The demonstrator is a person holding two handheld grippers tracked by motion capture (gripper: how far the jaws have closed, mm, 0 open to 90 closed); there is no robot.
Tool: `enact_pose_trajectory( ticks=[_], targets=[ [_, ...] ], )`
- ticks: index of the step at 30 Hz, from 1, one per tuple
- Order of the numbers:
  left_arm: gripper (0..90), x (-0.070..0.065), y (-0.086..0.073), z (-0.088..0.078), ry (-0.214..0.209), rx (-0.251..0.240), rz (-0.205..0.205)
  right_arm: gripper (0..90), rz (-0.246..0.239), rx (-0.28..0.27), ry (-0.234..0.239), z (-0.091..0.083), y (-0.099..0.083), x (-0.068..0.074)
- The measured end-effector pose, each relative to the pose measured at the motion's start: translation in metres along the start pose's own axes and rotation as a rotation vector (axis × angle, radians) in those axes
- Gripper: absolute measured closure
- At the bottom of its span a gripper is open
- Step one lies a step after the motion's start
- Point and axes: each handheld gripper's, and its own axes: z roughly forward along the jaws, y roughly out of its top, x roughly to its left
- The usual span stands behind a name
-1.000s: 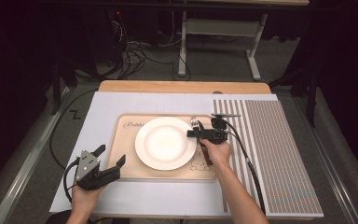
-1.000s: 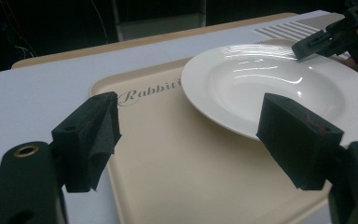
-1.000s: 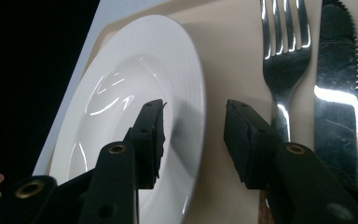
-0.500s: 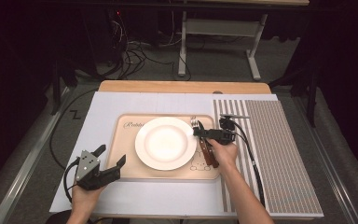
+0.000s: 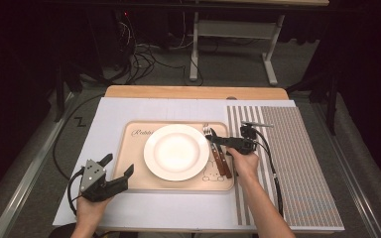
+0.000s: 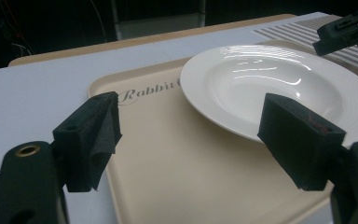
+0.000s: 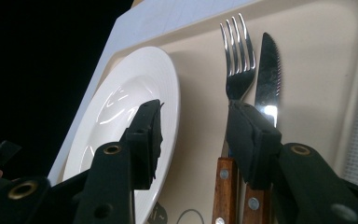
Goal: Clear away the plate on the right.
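A white plate (image 5: pixel 177 151) sits in the middle of a beige tray (image 5: pixel 134 163) marked "Rabbit". A fork (image 5: pixel 208 132) and a knife (image 5: pixel 224 166) with wooden handles lie side by side on the tray, right of the plate. My right gripper (image 5: pixel 214 141) hovers just above the cutlery, pointing left, jaws open and holding nothing. In the right gripper view the right gripper (image 7: pixel 194 112) has one jaw over the plate (image 7: pixel 121 107) rim and the other over the fork (image 7: pixel 235 51) and knife (image 7: pixel 268 65). My left gripper (image 5: pixel 118 164) stands open at the tray's front left corner, facing the plate (image 6: pixel 270 79).
The tray rests on a white board (image 5: pixel 104 119) on a wooden table (image 5: pixel 193 92). A striped grey mat (image 5: pixel 292 163) covers the table's right side. The right gripper's cable (image 5: pixel 273 173) trails across that mat. Cables and a metal stand are on the floor beyond.
My right gripper has shifted a little to the right, from the plate's edge to above the cutlery. The left gripper has stayed put.
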Motion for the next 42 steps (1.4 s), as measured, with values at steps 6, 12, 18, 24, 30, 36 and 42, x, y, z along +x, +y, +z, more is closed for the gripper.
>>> enact_pose_trajectory(
  ticks=[6, 12, 18, 24, 30, 36, 42],
  targets=[
    [21.5, -0.001, 0.000, 0.001, -0.006, 0.006, 0.006, 57.1, -0.007, -0.027, -0.001, -0.010, 0.000, -0.001],
    [21.3, -0.001, 0.000, 0.001, -0.009, 0.004, 0.009, 56.8, -0.006, -0.041, -0.001, -0.019, -0.001, -0.005],
    [21.2, -0.001, 0.000, 0.000, -0.007, 0.002, 0.007, 56.4, -0.007, -0.056, -0.007, -0.028, -0.002, -0.009],
    [21.3, -0.002, 0.000, 0.000, -0.008, 0.000, 0.008, 56.2, 0.003, -0.073, -0.006, -0.038, -0.003, -0.014],
    [21.2, -0.002, 0.000, 0.000, -0.006, -0.001, 0.006, 56.0, 0.011, -0.089, -0.003, -0.046, -0.004, -0.019],
    [21.2, -0.002, 0.000, 0.000, -0.008, -0.001, 0.008, 55.6, 0.021, -0.099, -0.001, -0.052, -0.005, -0.023],
    [21.0, -0.001, 0.000, 0.000, -0.012, -0.007, 0.006, 54.9, 0.027, -0.114, -0.008, -0.058, -0.007, -0.026]
  ],
)
